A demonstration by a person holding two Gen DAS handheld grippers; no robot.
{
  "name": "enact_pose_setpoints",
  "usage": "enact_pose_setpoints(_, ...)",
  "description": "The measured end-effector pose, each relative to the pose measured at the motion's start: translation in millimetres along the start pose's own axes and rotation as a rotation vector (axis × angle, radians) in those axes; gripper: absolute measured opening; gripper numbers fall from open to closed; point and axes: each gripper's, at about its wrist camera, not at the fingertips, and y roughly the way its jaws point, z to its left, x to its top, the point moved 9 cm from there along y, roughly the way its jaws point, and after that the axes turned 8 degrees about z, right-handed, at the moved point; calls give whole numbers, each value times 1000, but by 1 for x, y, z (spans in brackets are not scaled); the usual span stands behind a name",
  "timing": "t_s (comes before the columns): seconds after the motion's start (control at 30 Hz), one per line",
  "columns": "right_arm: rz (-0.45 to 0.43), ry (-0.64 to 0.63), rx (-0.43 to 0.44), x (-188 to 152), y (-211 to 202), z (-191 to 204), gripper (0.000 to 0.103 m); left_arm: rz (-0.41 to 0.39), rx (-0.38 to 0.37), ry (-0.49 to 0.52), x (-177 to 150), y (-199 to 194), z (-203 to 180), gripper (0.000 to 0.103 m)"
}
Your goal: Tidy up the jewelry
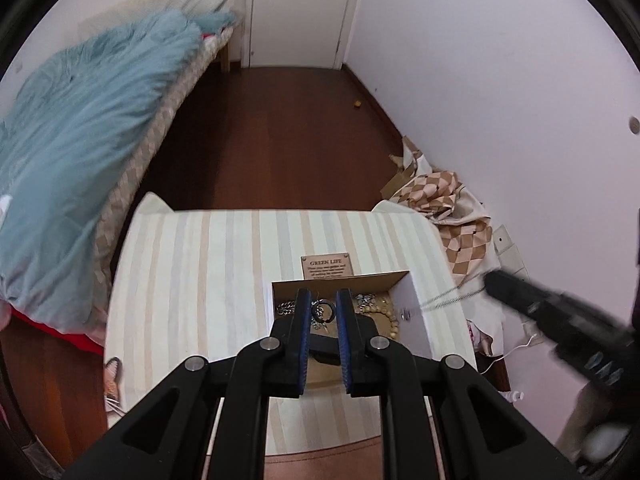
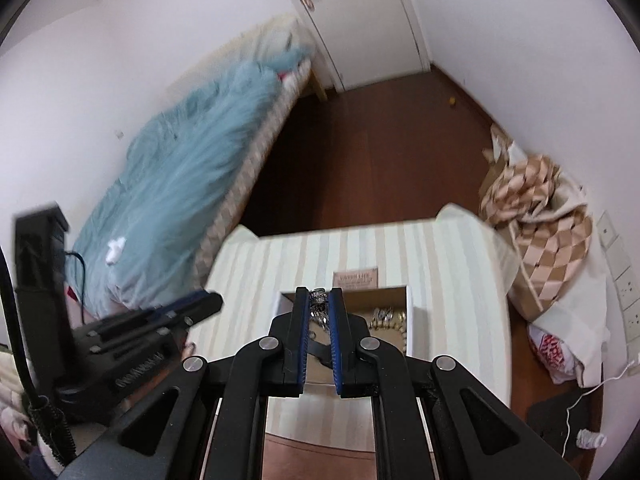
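From where I stand the sorting is at the lifting-out step: the right gripper (image 2: pixel 319 296) is clamped on a silver chain (image 1: pixel 448 295) that trails out of the open cardboard jewelry box (image 1: pixel 416 308) toward three o'clock. The left gripper (image 1: pixel 323 300), jaws apart, hovers over the dark ring (image 1: pixel 322 309) and the tangle in the box. Next, I judge, the chain must come free without dragging its neighbours.

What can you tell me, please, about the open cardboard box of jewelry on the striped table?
The open cardboard box has white outer walls and a brown inside. It sits lidless on the striped tablecloth, just before a small brown printed plaque. Inside lie tangled silver chains, gold beads and a dark ring. The left gripper hangs open above it; the right gripper grips a silver chain trailing over its right wall.
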Motion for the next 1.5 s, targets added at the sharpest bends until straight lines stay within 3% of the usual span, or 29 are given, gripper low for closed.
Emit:
enact_pose_setpoints(0.27, 150, 47, -30, -13, 82, -37, 10, 99, -25, -31, -2, 58, 5, 10)
enact_pose_setpoints(0.43, 218, 62, -47, -19, 102, -51, 11, 157, -53, -19, 1, 83, 1, 10)
enact_pose_setpoints(0.57, 246, 99, -45, -22, 102, -57, 13, 201, -109, -66, 10, 95, 1, 12)
enact_pose_setpoints(0.63, 231, 100, -46, -20, 98, -55, 31, 199, -95, -65, 16, 95, 2, 17)
enact_pose_setpoints(0.67, 226, 101, -45, -20, 96, -54, 35, 191, -89, -58, 20, 93, 2, 27)
enact_pose_setpoints(0.7, 218, 100, -42, -19, 92, -53, 40, 184, -78, -57, 22, 91, 3, 43)
enact_pose_setpoints(0.77, 207, 87, -54, -19, 86, -50, 40, 161, -61, -60, 25, 85, 8, 68)
enact_pose_setpoints(0.87, 197, 63, -82, -21, 77, -46, 52, 137, -20, -65, 22, 74, 17, 71)
enact_pose_setpoints(0.9, 195, 53, -107, -23, 74, -46, 62, 129, -3, -63, 20, 71, 20, 74)
enact_pose_setpoints(0.93, 191, 37, -148, -25, 70, -47, 73, 122, 20, -60, 18, 68, 24, 78)
enact_pose_setpoints(1.0, 179, 7, -224, -31, 63, -49, 86, 100, 86, -53, 8, 61, 33, 98)
enact_pose_setpoints(1.1, 183, -9, -317, -42, 58, -54, 97, 78, 163, -48, -11, 52, 42, 98)
enact_pose_setpoints(1.2, 182, -18, -384, -57, 53, -58, 98, 63, 218, -41, -32, 46, 47, 99)
enact_pose_setpoints(1.5, 153, 10, -396, -89, 18, -52, 99, 32, 241, -51, -78, 12, 39, 99)
